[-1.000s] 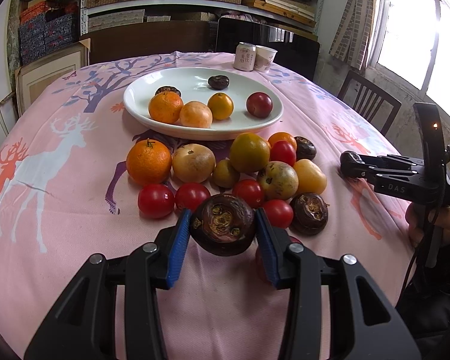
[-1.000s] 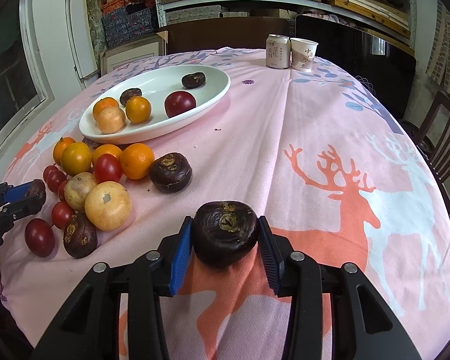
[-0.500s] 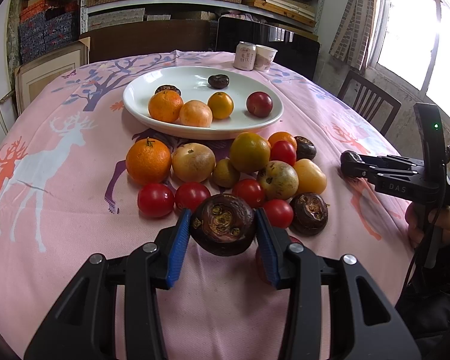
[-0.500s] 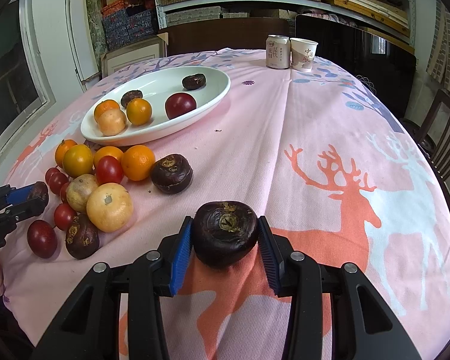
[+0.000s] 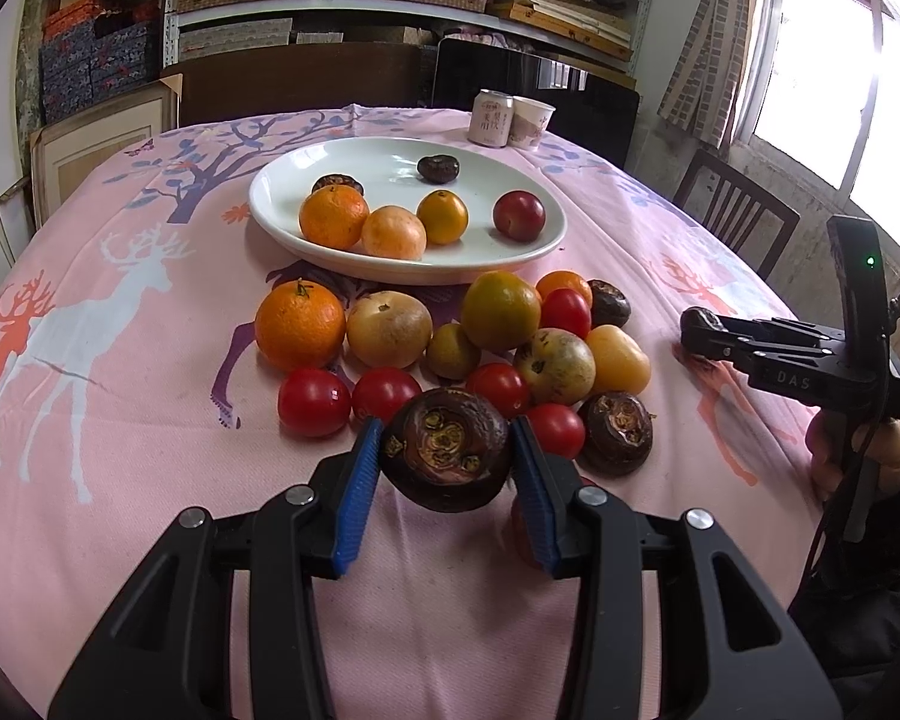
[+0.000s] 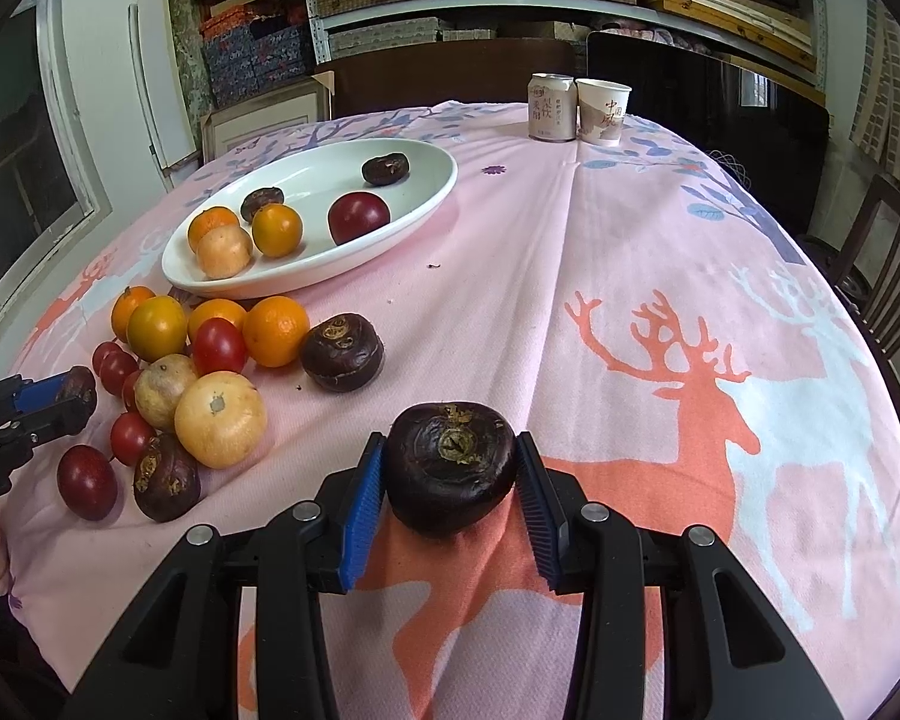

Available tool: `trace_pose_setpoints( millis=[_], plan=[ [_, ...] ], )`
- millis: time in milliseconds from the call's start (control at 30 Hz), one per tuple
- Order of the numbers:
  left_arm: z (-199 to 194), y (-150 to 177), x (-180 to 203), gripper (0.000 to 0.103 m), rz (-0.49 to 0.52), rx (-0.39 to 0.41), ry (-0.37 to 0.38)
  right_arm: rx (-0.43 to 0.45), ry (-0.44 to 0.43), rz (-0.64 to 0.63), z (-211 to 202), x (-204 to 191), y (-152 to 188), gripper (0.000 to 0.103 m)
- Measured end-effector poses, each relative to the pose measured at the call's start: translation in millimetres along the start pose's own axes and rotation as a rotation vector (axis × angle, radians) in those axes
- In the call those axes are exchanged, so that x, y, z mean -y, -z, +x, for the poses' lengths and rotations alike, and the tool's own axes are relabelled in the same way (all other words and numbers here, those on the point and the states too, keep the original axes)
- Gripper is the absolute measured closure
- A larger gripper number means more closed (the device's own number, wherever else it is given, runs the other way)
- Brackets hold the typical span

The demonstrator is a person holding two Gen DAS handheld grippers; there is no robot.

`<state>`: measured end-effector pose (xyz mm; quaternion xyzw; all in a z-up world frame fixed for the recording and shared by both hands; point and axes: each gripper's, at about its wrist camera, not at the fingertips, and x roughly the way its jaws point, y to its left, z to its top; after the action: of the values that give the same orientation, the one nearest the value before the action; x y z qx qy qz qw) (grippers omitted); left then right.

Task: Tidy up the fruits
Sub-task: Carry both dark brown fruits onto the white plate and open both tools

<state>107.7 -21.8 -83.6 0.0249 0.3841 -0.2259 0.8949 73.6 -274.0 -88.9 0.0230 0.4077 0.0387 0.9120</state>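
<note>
My left gripper point(image 5: 447, 468) is shut on a dark brown water chestnut point(image 5: 447, 450) just in front of a heap of loose fruit point(image 5: 450, 336): oranges, yellow-brown fruits, red tomatoes and more dark chestnuts. My right gripper point(image 6: 450, 474) is shut on another dark chestnut point(image 6: 450, 465) low over the pink cloth, right of the heap point(image 6: 210, 372). A white oval plate point(image 5: 282, 222) behind the heap holds several oranges, a red plum point(image 5: 518, 215) and two dark chestnuts. The right gripper shows at the right in the left wrist view point(image 5: 699, 327).
A drink can point(image 5: 489, 118) and a paper cup point(image 5: 530, 122) stand at the table's far edge. A pink deer-print cloth point(image 6: 660, 300) covers the round table. Wooden chairs point(image 5: 732, 210) stand at the right. Shelves with boxes fill the back wall.
Both grippers keep their chestnuts. The right gripper has shifted slightly forward; the left has barely moved.
</note>
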Motion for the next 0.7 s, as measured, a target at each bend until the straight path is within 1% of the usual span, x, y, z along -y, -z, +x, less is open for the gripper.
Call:
trace_pose_setpoints(
  millis=[367, 467, 567, 700],
  plan=[
    [-3.8, -1.3, -3.4, 0.061, -0.025, 0.013, 0.020, 0.043, -0.037, 0.031, -6.6, 7.3, 1.7, 0.060],
    [-7.3, -4.2, -4.8, 0.061, -0.038, 0.017, 0.035, 0.040, -0.053, 0.038, -9.8, 8.0, -0.1, 0.060],
    [-13.6, -14.9, -6.1, 0.061, -0.028, 0.032, 0.025, 0.063, -0.072, 0.036, -21.7, 8.6, -9.2, 0.060],
    [-23.4, -43.9, -0.8, 0.061, 0.021, 0.068, 0.009, 0.141, -0.092, -0.004, -46.0, 3.0, -35.9, 0.060]
  ],
)
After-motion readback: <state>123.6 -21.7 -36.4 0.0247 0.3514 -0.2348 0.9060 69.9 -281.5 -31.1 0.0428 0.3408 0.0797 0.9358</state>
